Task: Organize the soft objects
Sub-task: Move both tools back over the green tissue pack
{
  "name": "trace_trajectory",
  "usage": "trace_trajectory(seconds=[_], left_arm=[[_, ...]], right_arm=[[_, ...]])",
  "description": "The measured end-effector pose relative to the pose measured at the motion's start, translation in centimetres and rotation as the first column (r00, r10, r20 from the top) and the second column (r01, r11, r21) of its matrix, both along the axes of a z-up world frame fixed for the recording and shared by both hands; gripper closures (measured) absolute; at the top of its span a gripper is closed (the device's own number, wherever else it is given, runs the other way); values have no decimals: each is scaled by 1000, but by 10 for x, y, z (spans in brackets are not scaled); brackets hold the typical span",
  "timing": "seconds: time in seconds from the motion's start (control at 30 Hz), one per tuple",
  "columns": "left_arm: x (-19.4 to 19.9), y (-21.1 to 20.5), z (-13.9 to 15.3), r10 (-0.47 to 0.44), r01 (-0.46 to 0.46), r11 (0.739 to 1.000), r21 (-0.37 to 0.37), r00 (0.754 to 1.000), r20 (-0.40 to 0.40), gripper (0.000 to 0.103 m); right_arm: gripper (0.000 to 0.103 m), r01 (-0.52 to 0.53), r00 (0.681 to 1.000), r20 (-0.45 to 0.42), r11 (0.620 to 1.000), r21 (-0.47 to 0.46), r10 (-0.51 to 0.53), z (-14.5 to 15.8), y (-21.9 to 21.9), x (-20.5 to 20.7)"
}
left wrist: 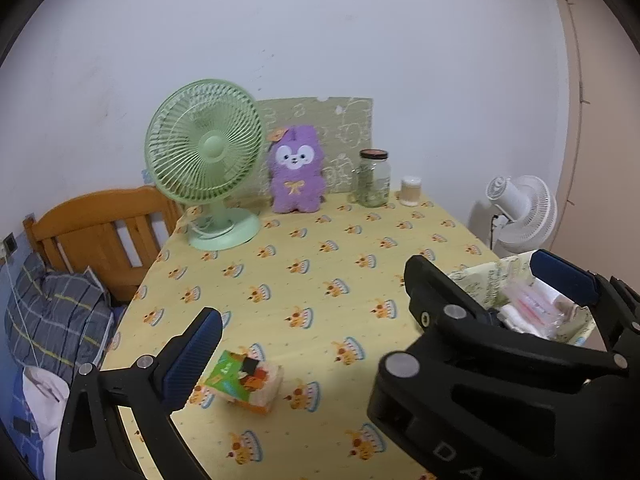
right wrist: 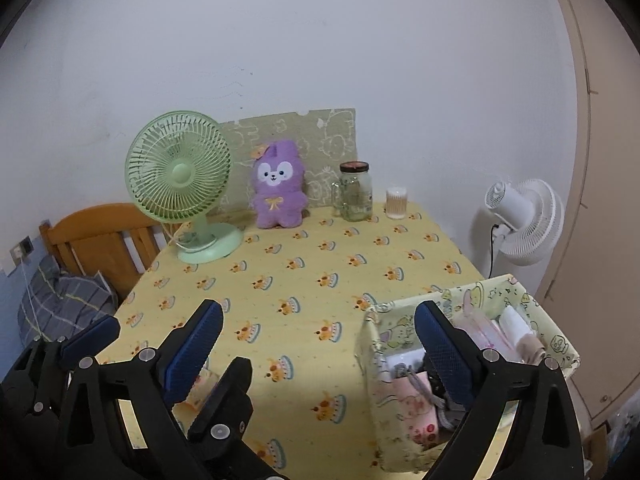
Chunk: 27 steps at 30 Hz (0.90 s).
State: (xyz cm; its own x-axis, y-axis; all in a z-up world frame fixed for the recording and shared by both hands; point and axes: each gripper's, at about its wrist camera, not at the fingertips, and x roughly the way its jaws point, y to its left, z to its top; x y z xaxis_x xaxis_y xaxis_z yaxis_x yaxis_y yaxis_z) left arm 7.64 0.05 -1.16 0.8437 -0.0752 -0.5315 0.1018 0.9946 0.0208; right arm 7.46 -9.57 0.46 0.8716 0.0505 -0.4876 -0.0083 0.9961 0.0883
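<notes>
Both wrist views, tabletop tidy-up. I take the fabric basket (right wrist: 496,282) as landmark: it stands at the table's near right corner, already holding folded cloths and pouches. The task's loose thing, a small soft packet (left wrist: 245,380) with a green label, lies well left of the basket on the near part of the yellow printed tablecloth (right wrist: 320,248), just beside the left gripper's (left wrist: 316,324) blue pad. That gripper's fingers stand apart, holding nothing. The right gripper (right wrist: 318,312) is spread wide and empty too, with one finger over the basket's contents. I judge the step in hand to be fetching the packet. To do it well, I would lower the left fingers astride it, close gently because it will squash, lift clear of the cloth so the cloth does not drag, and keep the right gripper aside, since the two crowd each other. Far from the basket, along the white wall, stand a purple plush (right wrist: 278,186), a green desk fan (right wrist: 180,176) and a glass jar (right wrist: 354,196). A white floor fan (right wrist: 520,220) stands behind the basket.
</notes>
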Motion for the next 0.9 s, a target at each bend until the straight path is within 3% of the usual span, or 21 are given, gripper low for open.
trace_trajectory(seconds=[0.27, 0.6, 0.9], left_arm=[[11, 24, -21, 36, -35, 999, 4, 999, -35, 0], [29, 45, -50, 66, -62, 997, 48, 994, -84, 0], [48, 57, -78, 61, -55, 998, 43, 986, -157, 0]], right_arm=[[6, -45, 998, -41, 999, -14, 45, -18, 25, 13], [13, -88, 992, -88, 996, 0, 88, -51, 47, 31], [24, -123, 978, -169, 992, -9, 120, -76, 61, 49]])
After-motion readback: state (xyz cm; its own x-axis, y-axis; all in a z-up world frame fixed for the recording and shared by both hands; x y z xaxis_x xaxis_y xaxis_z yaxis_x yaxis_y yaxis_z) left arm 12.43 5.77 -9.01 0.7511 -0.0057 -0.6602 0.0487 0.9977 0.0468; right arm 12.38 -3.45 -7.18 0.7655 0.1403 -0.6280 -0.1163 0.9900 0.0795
